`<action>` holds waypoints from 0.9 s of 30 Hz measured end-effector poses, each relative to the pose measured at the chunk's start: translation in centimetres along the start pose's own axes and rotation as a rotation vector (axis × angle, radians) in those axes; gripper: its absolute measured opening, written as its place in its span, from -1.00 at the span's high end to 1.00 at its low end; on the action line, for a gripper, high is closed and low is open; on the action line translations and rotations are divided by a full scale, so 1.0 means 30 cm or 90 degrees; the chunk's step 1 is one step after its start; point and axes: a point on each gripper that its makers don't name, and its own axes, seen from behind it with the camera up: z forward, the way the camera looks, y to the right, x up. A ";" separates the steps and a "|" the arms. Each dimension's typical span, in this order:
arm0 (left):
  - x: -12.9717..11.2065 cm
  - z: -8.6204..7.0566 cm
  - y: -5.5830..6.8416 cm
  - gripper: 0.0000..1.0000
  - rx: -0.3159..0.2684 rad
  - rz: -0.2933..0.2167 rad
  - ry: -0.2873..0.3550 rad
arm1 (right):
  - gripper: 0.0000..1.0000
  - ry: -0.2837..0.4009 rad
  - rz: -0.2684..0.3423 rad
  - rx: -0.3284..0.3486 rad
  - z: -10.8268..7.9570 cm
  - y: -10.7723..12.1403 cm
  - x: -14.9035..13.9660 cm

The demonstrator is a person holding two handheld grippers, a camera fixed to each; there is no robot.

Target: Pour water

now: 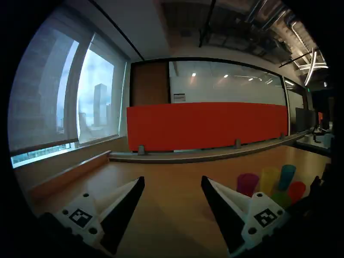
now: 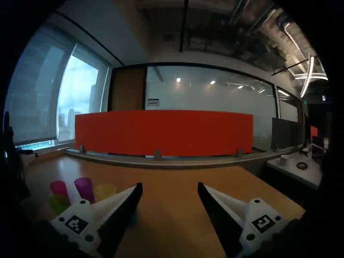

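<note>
L gripper (image 1: 172,178) is held over the wooden desk (image 1: 172,223) w/ fingers spread wide, nothing gripped. A cluster of plastic cups (image 1: 268,180) (purple, yellow, teal, red, green) is seen on the desk just past its right finger. R gripper (image 2: 169,185) is likewise held released & empty, w/ the cups seen beside its left finger; a red-orange divider (image 2: 163,131) is stood along the desk's far edge.

cups (image 1: 287,174) 5 | tools (image 1: 172,178) (image 2: 170,185) 2 | red partition (image 1: 206,124) 1 | table (image 1: 172,228) 1
</note>
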 end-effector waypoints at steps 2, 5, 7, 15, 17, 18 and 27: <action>0.043 0.007 0.009 -0.96 -0.005 -0.001 0.000 | -0.98 -0.001 -0.001 0.002 0.010 -0.002 0.024; 0.112 0.019 0.028 -0.96 -0.020 -0.011 0.001 | -0.98 -0.003 -0.005 0.008 0.022 -0.006 0.071; 0.164 0.025 0.040 -0.96 -0.032 -0.022 0.003 | -0.98 -0.003 -0.007 0.013 0.030 -0.009 0.110; 0.380 0.040 0.074 -0.96 -0.072 -0.038 0.015 | -0.98 0.005 -0.011 0.033 0.047 -0.031 0.261; 0.434 0.041 0.081 -0.96 -0.080 -0.034 0.021 | -0.98 0.000 -0.005 0.038 0.049 -0.038 0.289; 0.459 0.041 0.084 -0.96 -0.085 -0.032 0.023 | -0.98 -0.003 -0.003 0.040 0.050 -0.042 0.303; 0.551 0.042 0.142 -0.96 -0.128 -0.024 0.021 | -0.98 -0.014 0.028 0.077 0.052 -0.081 0.364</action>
